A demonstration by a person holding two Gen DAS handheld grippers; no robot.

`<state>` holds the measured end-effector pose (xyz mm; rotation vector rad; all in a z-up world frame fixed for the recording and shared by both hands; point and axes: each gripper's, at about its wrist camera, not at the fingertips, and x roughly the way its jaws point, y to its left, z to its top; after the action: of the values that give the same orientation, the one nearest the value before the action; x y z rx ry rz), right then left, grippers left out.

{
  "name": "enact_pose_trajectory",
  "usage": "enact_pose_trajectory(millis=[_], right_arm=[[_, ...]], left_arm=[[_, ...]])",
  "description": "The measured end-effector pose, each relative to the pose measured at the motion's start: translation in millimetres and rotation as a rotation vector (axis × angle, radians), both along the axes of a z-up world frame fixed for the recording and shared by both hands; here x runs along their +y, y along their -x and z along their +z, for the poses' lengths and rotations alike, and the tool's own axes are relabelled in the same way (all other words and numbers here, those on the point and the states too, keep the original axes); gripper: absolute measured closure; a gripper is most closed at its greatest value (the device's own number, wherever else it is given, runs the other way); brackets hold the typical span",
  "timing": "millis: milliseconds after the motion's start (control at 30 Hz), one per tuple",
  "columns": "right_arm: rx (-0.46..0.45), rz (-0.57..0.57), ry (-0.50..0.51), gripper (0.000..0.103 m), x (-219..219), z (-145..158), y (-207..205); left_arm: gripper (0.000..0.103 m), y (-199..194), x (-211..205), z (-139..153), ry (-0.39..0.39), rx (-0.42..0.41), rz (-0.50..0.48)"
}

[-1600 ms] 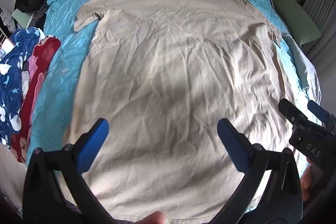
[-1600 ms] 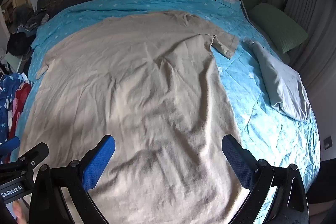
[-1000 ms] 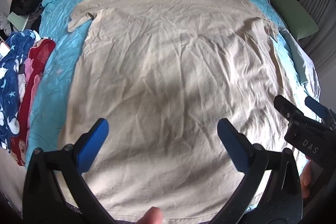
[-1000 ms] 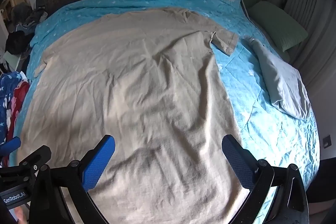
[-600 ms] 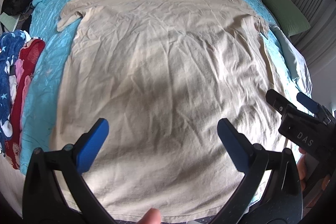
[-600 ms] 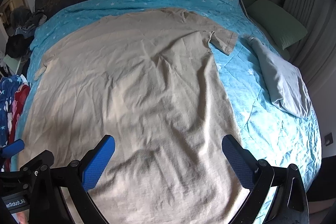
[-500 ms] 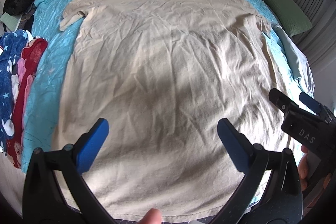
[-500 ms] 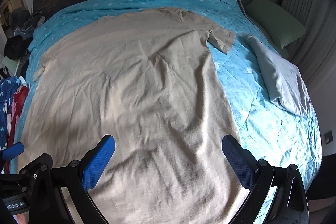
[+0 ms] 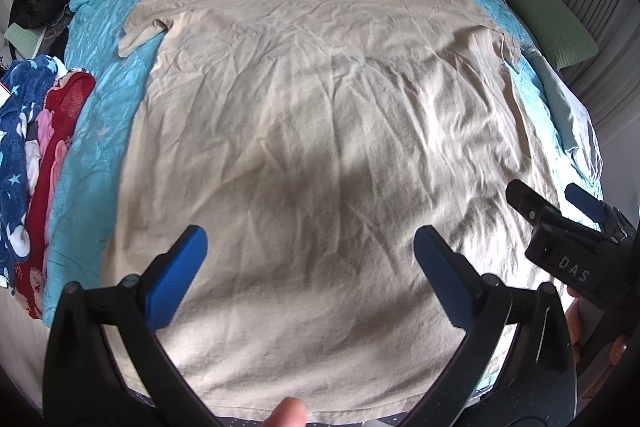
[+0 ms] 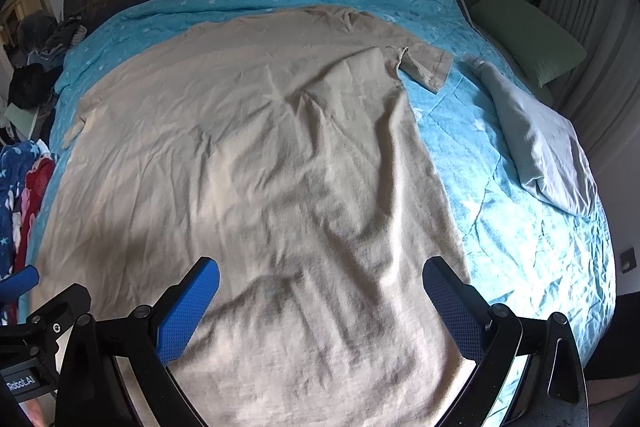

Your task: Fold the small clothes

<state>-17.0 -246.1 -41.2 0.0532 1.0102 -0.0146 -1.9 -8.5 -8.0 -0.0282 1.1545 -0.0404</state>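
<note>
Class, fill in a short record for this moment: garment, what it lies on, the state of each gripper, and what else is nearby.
garment: beige shirt, spread flat, unfolded, wrinkled
surface: blue bedspread
left gripper: jaws open, above the shirt's hem end, holding nothing
right gripper: jaws open, above the shirt's hem end, holding nothing
left of shirt: red and blue clothes
right of shirt: grey cloth, green pillow

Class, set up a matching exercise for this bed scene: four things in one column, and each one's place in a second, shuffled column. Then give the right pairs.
Things:
1. beige short-sleeved T-shirt
2. green pillow
3. red and navy patterned clothes pile
4. pale grey folded cloth

Places:
A. far right corner
B. left edge of bed
C. spread flat, centre
D. right of the T-shirt, on the turquoise star-print cover

Pairs: 1-C, 2-A, 3-B, 4-D
</note>
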Motion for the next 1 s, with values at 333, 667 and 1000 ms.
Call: enact_pose_trajectory(millis=[333, 667, 1000], right_arm=[[0.026, -0.006, -0.004, 0.0, 0, -10, -1], [0.039, 0.004, -0.014, 0.0, 5, -15, 0], [0.04, 0.003, -0.034, 0.0, 3, -14, 3]], left_arm=[[0.0, 2, 1, -6, 0.002, 0.021, 0.009], [0.0, 3, 2, -6, 0.002, 0.021, 0.016], [0.0, 8, 3, 2, 0.004, -0.017, 0.02]])
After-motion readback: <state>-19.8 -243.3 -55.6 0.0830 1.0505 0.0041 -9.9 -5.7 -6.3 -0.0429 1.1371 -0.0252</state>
